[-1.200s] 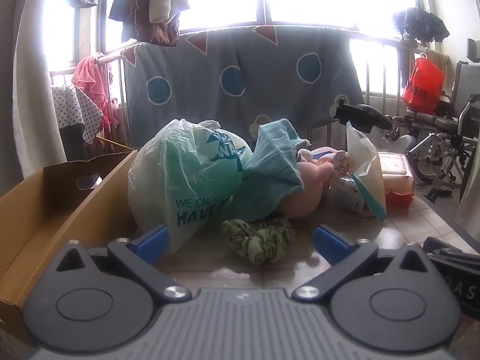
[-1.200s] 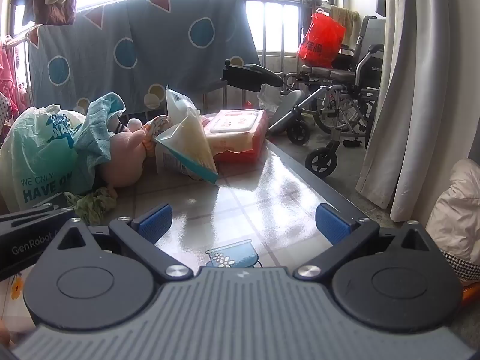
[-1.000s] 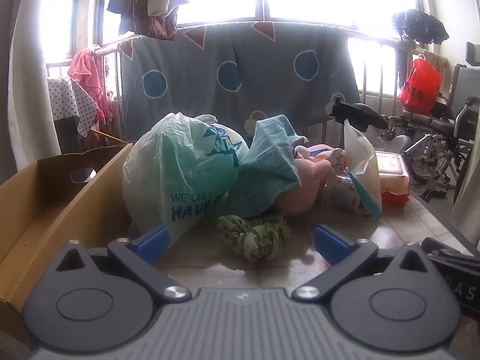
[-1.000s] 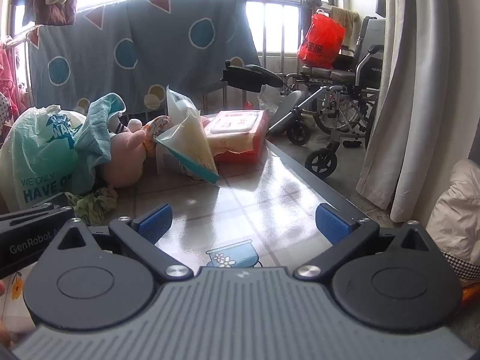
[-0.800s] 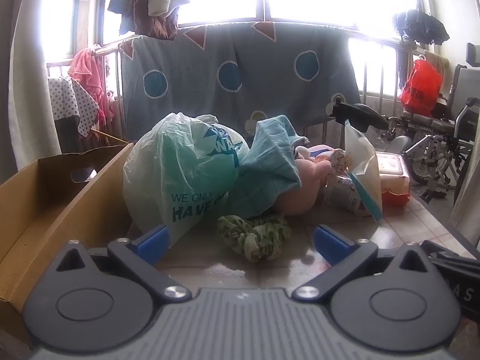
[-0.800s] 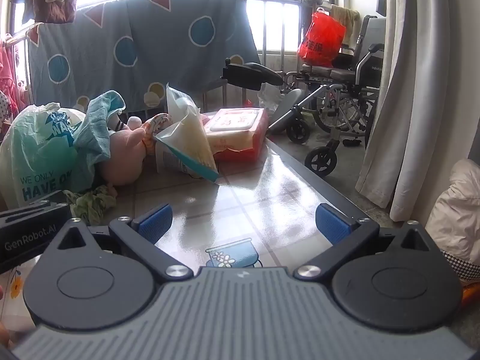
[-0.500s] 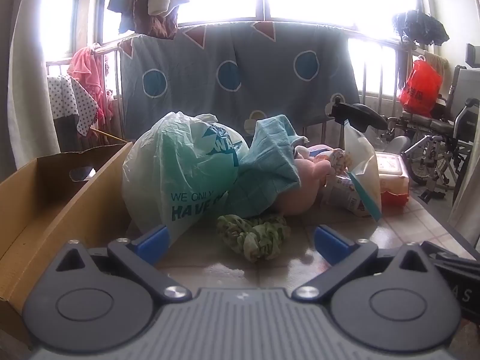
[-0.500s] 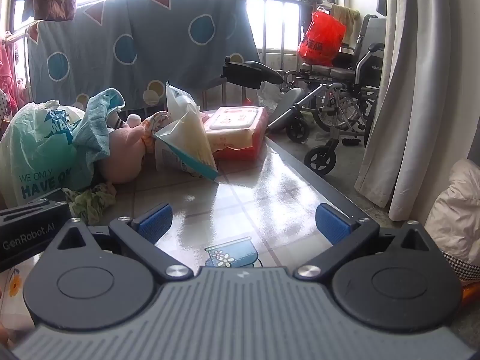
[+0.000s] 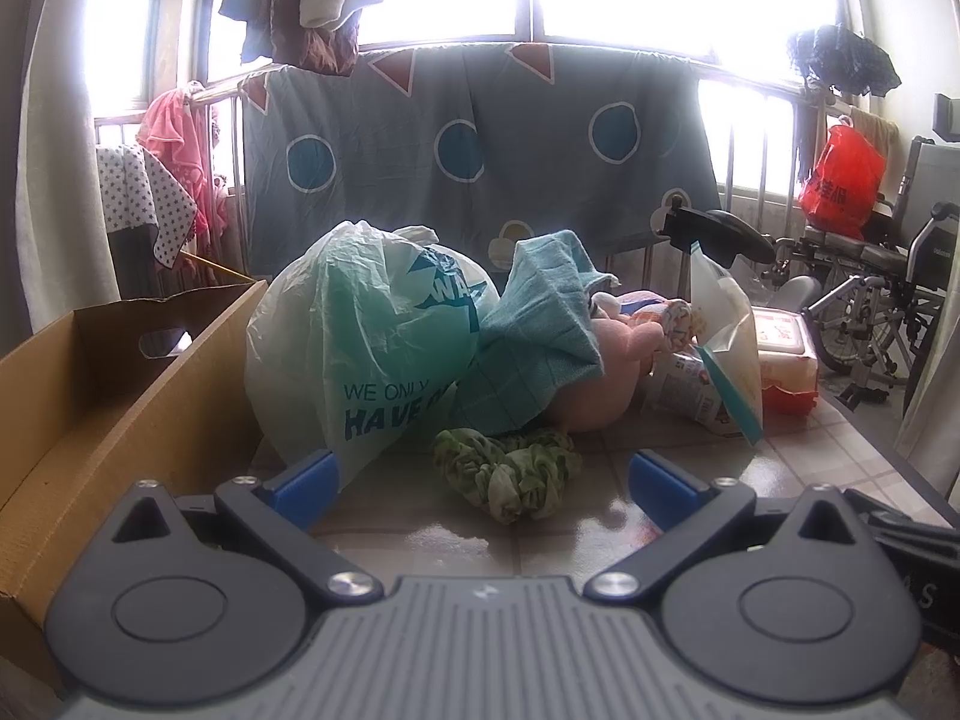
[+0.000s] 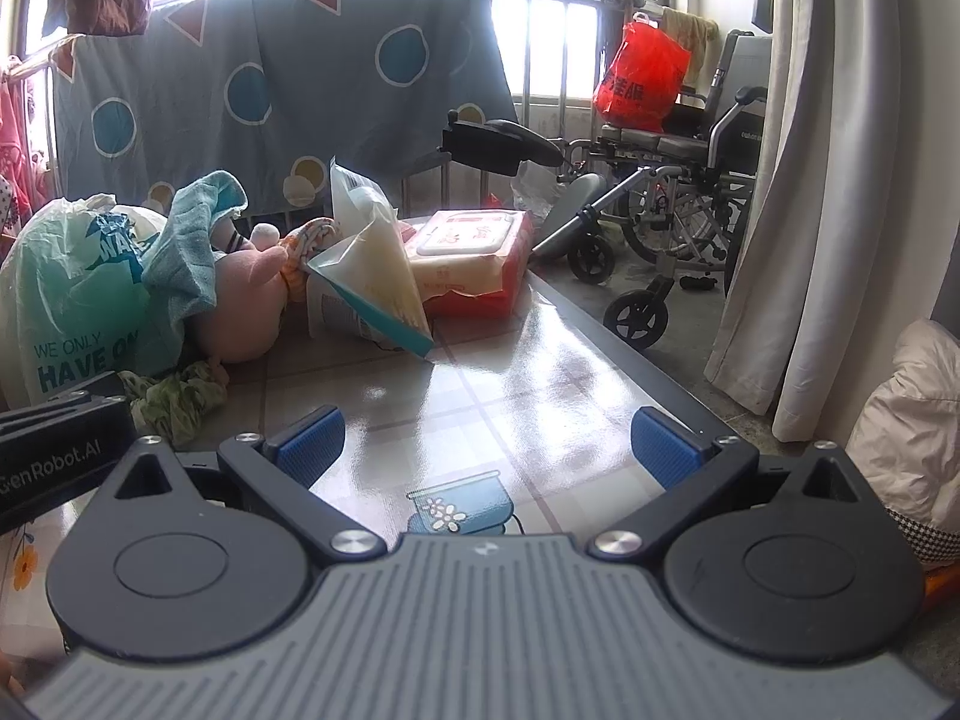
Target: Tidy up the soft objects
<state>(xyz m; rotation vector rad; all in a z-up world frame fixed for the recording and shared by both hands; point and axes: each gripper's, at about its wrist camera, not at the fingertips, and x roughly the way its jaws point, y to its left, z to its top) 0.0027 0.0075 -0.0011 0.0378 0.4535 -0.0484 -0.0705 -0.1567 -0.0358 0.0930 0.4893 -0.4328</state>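
A green patterned scrunchie [image 9: 510, 471] lies on the tiled table just ahead of my open, empty left gripper [image 9: 483, 480]. Behind it sit a green plastic bag [image 9: 366, 354], a teal cloth [image 9: 540, 348] draped over a pink plush toy [image 9: 600, 384], and a zip pouch [image 9: 720, 348]. In the right wrist view my right gripper [image 10: 486, 447] is open and empty over bare table; the scrunchie [image 10: 180, 399], plush [image 10: 243, 306], cloth [image 10: 192, 246] and pouch [image 10: 372, 264] lie to its left and ahead.
An open cardboard box [image 9: 90, 396] stands at the left of the table. A red wet-wipes pack [image 10: 474, 261] sits at the back. A wheelchair [image 10: 678, 192] and curtain [image 10: 816, 180] are right of the table edge [image 10: 630, 354].
Both grippers have drifted only slightly; the scene is otherwise unchanged and both stay open.
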